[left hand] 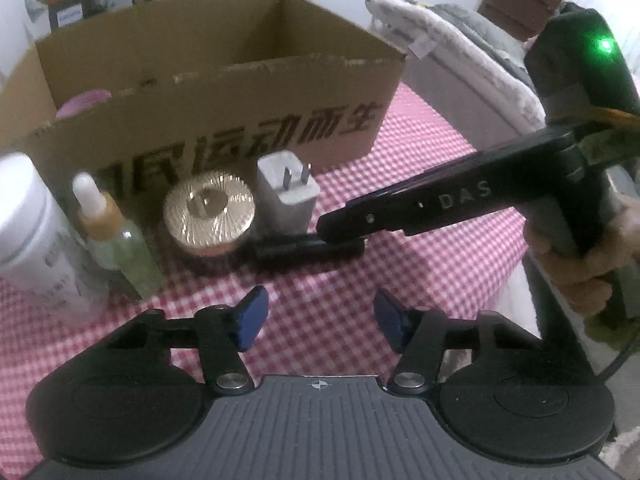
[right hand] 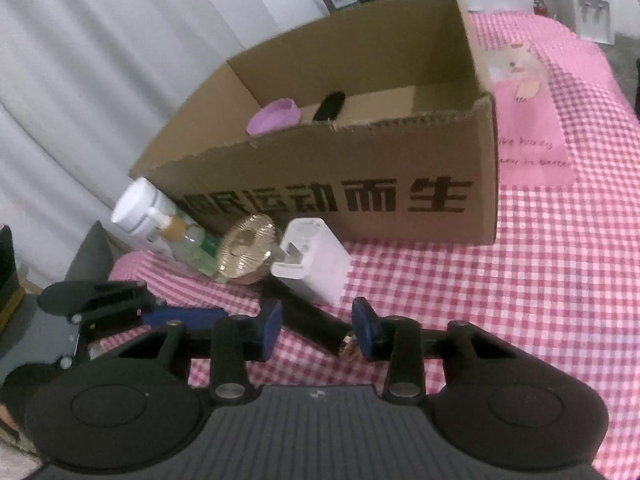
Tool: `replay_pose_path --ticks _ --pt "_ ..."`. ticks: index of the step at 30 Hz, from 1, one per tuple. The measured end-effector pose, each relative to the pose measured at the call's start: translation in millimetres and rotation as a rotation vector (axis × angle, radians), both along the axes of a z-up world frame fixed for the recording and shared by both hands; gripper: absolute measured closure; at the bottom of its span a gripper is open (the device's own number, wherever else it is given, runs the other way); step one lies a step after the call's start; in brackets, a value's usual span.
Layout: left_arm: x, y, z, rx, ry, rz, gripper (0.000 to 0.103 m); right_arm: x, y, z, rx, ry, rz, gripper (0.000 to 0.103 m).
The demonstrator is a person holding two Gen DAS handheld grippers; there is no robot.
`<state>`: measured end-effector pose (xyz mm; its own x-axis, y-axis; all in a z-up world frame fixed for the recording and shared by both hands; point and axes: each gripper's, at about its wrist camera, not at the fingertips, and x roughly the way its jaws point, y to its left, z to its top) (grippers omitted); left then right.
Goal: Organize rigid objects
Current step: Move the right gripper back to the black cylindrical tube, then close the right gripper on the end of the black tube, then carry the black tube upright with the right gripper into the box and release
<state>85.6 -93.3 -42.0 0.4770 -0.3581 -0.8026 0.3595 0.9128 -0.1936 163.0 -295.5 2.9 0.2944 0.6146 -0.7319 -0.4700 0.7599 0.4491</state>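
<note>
The right gripper (right hand: 316, 330) should center its parted fingers on the black tube (right hand: 308, 320); the left gripper (left hand: 316, 318), fingers apart, waits at six o'clock.

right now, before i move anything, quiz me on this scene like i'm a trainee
1. True or false: the white plug charger lies inside the cardboard box.
2. What lies between the fingers of the right gripper?
A. the black tube
B. the dropper bottle
C. the gold-lidded jar
3. What colour is the round lid inside the box?

Key: 1 false, it stands outside, in front of the box. 2 A. 3 purple.
</note>
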Motion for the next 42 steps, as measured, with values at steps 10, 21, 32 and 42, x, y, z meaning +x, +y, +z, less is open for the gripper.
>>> replay_pose_path --ticks 10,21,32,42 --pt "-4 11 -11 -0.046 0.031 -0.014 0.053 -15 12 -18 0.021 0.135 0.044 0.068" --pt "-10 24 -16 -0.08 0.065 -0.011 0.053 -14 30 -21 0.032 0.197 0.08 0.068" --pt "-9 43 -17 -0.143 0.101 0.027 0.048 -4 44 -31 0.049 0.27 0.115 0.07" --pt "-17 52 -13 -0.122 0.068 0.051 0.06 -9 71 -30 0.004 0.232 0.143 0.076"
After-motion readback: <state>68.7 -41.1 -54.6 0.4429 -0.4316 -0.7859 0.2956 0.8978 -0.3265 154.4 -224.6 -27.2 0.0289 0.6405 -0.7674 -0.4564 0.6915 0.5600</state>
